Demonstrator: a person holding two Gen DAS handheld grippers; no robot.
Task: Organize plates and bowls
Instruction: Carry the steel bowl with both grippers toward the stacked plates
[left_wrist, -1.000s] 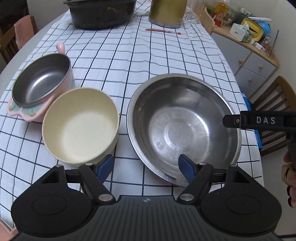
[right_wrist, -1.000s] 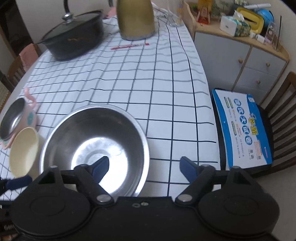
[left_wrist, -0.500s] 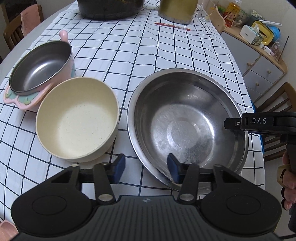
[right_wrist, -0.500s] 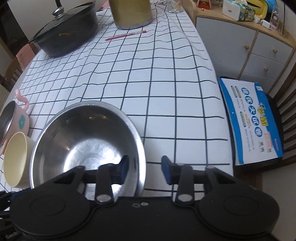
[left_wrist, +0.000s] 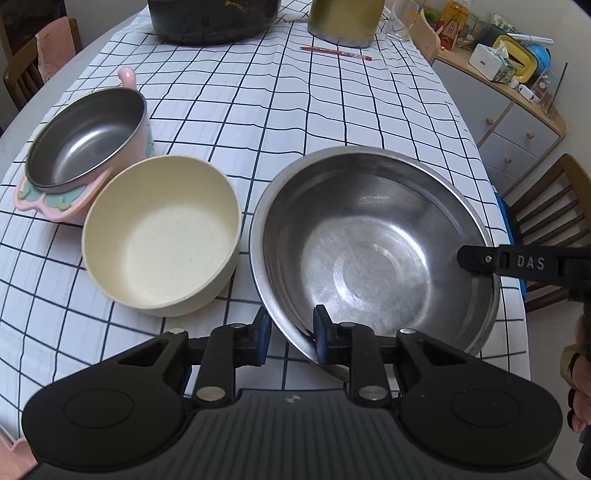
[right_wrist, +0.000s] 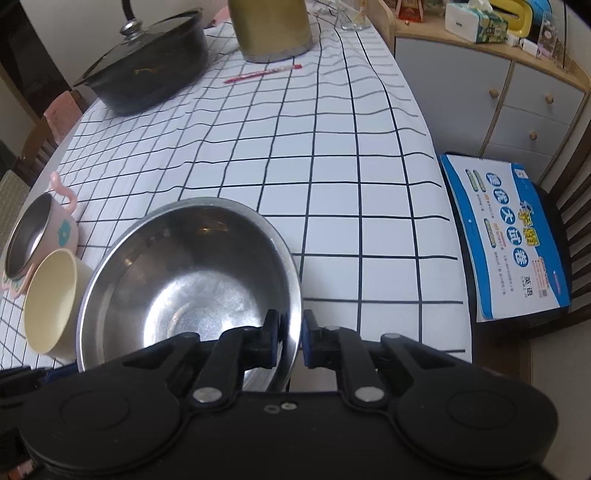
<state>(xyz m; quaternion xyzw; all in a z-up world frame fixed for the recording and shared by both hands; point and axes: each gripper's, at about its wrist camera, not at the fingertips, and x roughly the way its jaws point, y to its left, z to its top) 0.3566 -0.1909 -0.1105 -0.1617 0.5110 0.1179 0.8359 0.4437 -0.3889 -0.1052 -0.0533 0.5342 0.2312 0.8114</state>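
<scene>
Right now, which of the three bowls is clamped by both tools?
The large steel bowl: left tool and right tool each straddle its rim. The cream bowl and pink-sided steel bowl sit untouched.

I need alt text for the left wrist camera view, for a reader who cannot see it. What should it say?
The left gripper has just been closing across the near rim of a large steel bowl on a checked tablecloth, while the right gripper holds the bowl's right rim. To the left stand a cream bowl and a pink steel-lined bowl.

Black pot (right_wrist: 147, 62), red pen (right_wrist: 263, 73), booklet (right_wrist: 506, 236)
</scene>
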